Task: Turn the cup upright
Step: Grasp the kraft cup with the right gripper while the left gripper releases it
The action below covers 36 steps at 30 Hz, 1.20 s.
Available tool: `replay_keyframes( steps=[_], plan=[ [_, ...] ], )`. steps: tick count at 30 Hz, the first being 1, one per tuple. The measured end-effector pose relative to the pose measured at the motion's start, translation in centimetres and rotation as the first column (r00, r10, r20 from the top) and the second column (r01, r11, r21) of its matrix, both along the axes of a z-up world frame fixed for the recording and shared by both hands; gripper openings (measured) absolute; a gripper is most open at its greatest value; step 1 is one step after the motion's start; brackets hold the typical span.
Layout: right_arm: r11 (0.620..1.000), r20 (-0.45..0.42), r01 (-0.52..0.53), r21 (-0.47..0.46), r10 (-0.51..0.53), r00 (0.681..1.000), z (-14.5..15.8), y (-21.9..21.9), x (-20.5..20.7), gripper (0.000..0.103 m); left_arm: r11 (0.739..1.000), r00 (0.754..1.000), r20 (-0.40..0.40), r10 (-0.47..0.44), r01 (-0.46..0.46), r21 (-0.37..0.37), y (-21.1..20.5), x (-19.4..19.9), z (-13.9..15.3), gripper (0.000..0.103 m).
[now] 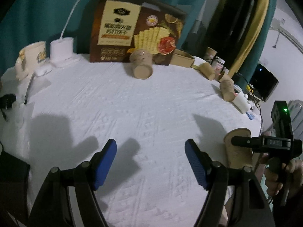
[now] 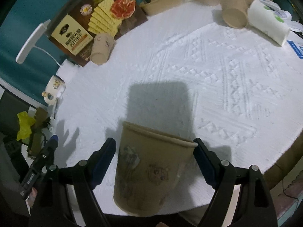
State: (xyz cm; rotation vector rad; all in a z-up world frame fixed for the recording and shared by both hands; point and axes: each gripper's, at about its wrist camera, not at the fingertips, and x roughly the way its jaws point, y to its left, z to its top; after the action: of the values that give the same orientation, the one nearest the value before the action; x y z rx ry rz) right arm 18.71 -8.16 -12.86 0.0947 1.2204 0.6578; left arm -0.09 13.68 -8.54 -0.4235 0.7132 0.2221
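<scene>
A brown paper cup [image 2: 149, 170] with printed pictures stands between the fingers of my right gripper [image 2: 154, 147]; its rim points away from the camera. The jaws are open: the right pad touches the rim, the left pad stands apart. The same cup [image 1: 239, 147] shows in the left wrist view at the right edge of the white table, partly behind the right gripper [image 1: 265, 143]. My left gripper [image 1: 150, 147] is open and empty above the tablecloth [image 1: 144, 104]. Another brown cup [image 1: 141, 64] lies on its side by the cracker box.
A cracker box [image 1: 136, 32] stands at the back. A white lamp base [image 1: 61, 51] and a mug [image 1: 33, 56] are at the back left. Several brown cups [image 1: 227, 89] and a white cup [image 2: 267, 21] lie at the right. A cardboard tray [image 1: 182, 57] sits beside the box.
</scene>
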Motion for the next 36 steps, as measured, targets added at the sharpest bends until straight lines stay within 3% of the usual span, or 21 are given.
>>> replay_keyframes(
  steps=[5, 7, 13, 16, 20, 25, 36],
  plan=[
    [0.999, -0.001, -0.026, -0.027, 0.026, 1.0, -0.1, 1.4, 0.4, 0.079, 0.999, 1.0, 0.001, -0.009, 0.01, -0.052, 0.9, -0.2, -0.8, 0.075],
    [0.998, 0.001, -0.035, -0.045, 0.035, 0.999, -0.2, 1.8, 0.4, 0.067, 0.998, 1.0, 0.003, -0.014, 0.014, -0.058, 1.0, -0.1, -0.9, 0.075],
    [0.999, 0.026, -0.037, -0.032, 0.038, 0.999, 0.6, 2.8, 0.9, 0.067, 0.996, 1.0, -0.001, -0.028, 0.027, -0.08, 1.2, 0.3, -1.4, 0.075],
    [0.999, 0.083, -0.035, -0.009, 0.036, 0.996, 1.7, 3.4, 1.4, 0.067, 0.996, 1.0, -0.001, -0.029, 0.029, -0.087, 1.4, 0.3, -1.4, 0.075],
    [0.998, 0.296, -0.024, -0.053, 0.039, 0.954, 3.1, 5.1, 1.8, 0.067, 0.996, 1.0, -0.002, -0.021, 0.021, -0.087, 1.4, 0.1, -1.4, 0.075],
    [0.999, 0.451, -0.023, -0.029, 0.034, 0.892, 3.1, 6.8, 1.9, 0.067, 0.996, 1.0, -0.011, -0.015, 0.014, -0.087, 1.4, 0.0, -1.4, 0.075],
    [1.0, 0.596, -0.024, -0.008, 0.024, 0.803, 2.4, 6.1, -0.5, 0.067, 0.994, 0.999, -0.027, -0.027, 0.024, -0.109, 1.2, 0.0, -1.8, 0.075]
  ],
)
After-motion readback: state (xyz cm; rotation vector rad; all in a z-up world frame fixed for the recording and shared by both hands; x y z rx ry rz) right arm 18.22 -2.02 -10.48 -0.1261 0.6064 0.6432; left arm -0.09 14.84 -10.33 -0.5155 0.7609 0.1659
